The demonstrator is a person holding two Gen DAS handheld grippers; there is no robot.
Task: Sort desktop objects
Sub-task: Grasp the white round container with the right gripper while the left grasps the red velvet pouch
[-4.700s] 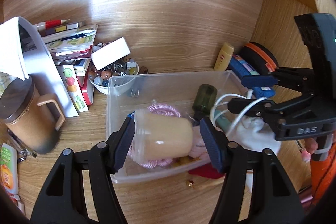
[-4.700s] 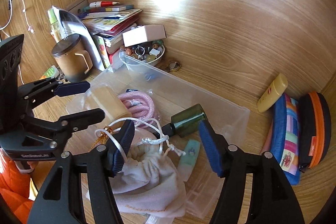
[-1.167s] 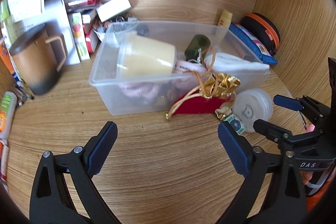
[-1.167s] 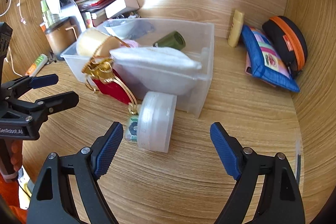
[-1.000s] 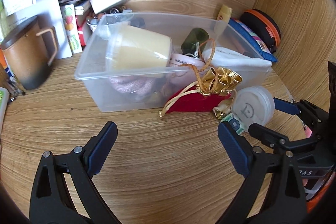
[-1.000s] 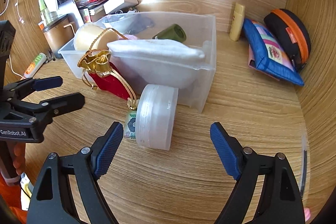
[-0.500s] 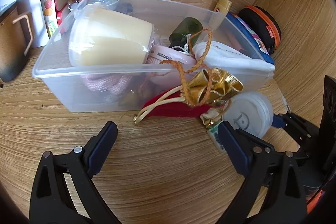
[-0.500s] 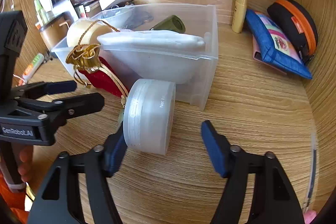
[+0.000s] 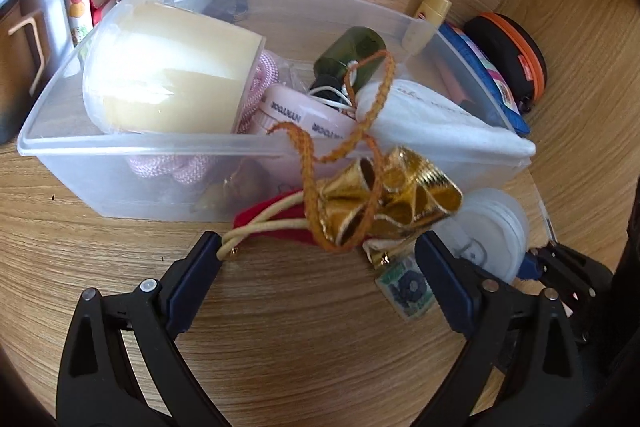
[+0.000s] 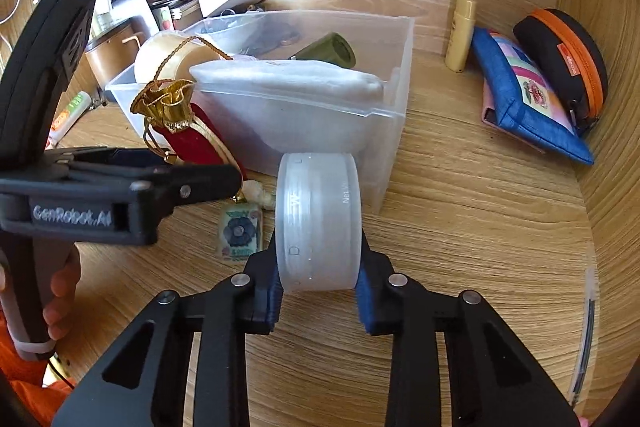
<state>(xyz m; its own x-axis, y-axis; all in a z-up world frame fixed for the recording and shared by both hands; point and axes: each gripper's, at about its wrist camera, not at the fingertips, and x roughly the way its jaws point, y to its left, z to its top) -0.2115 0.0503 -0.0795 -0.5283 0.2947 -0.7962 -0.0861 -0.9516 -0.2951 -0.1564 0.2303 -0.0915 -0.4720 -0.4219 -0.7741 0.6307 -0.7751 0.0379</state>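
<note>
A round frosted plastic jar (image 10: 320, 219) stands on its edge on the desk against the clear bin (image 10: 394, 27). My right gripper (image 10: 319, 291) is closing on it, and both blue pads press its flat faces. A red pouch with a gold top (image 9: 400, 195) leans on the bin's (image 9: 120, 141) front wall, and a small flower tag (image 9: 406, 285) lies beside it. My left gripper (image 9: 316, 255) is open, with the pouch's lower end just ahead of its fingers. The jar (image 9: 492, 227) and the right gripper (image 9: 560, 267) show at the right of the left wrist view.
The bin holds a cream cup (image 9: 168, 67), a green bottle (image 9: 352, 55), pink rope and a white cloth bag (image 9: 440, 123). A blue pouch (image 10: 528, 91), a black and orange case (image 10: 568, 55) and a yellow tube (image 10: 460, 35) lie right of it. Books and a brown mug (image 10: 112, 55) stand at the left.
The right jaws have closed from wide open onto the frosted jar. The left gripper has come nearer to the red pouch and the bin, still open.
</note>
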